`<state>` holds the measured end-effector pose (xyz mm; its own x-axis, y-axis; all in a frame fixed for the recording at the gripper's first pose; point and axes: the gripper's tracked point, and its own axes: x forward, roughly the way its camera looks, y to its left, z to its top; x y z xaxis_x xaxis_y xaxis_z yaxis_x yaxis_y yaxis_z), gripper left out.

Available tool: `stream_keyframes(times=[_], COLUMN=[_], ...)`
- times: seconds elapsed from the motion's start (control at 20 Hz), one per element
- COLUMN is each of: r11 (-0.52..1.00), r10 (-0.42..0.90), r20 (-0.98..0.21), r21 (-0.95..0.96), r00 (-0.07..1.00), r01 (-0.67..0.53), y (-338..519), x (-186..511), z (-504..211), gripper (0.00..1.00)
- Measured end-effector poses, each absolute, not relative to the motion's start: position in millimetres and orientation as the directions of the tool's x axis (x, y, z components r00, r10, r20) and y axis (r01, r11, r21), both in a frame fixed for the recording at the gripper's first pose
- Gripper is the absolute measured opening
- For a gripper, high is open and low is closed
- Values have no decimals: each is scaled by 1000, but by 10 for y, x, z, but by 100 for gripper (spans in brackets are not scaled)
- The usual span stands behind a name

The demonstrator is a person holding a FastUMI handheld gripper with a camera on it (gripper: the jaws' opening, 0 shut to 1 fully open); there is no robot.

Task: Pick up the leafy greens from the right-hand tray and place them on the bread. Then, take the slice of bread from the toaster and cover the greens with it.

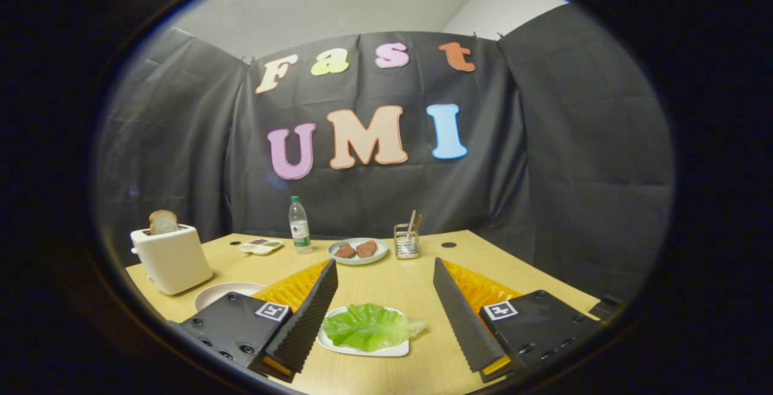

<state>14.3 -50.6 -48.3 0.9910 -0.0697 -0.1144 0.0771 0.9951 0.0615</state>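
A green lettuce leaf (369, 326) lies on a white tray (386, 350) on the wooden table, between my two fingers and below their tips. My gripper (384, 268) is open, hovering above the leaf with nothing held. A white toaster (172, 258) stands at the table's left end, off beyond my left finger, with a slice of bread (163, 221) sticking up out of its slot. A round pale plate (224, 293) lies in front of the toaster, partly hidden behind my left finger; I cannot tell what is on it.
Further back on the table are a plate with two reddish meat pieces (358, 250), a water bottle (299, 225), a small white dish (260, 246) and a clear holder with sticks (407, 239). A dark hole (449, 244) marks the tabletop near the back.
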Motion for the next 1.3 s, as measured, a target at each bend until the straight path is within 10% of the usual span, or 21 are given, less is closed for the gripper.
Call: stream_keyframes(times=[1.0, 1.3], r11=[958, 951], r10=[-51, -11], r20=[-571, -576], r21=[203, 245], r00=[819, 817], r01=[201, 186], y=[-865, -784], x=[615, 736], z=[-2225, -2277], gripper=[94, 57])
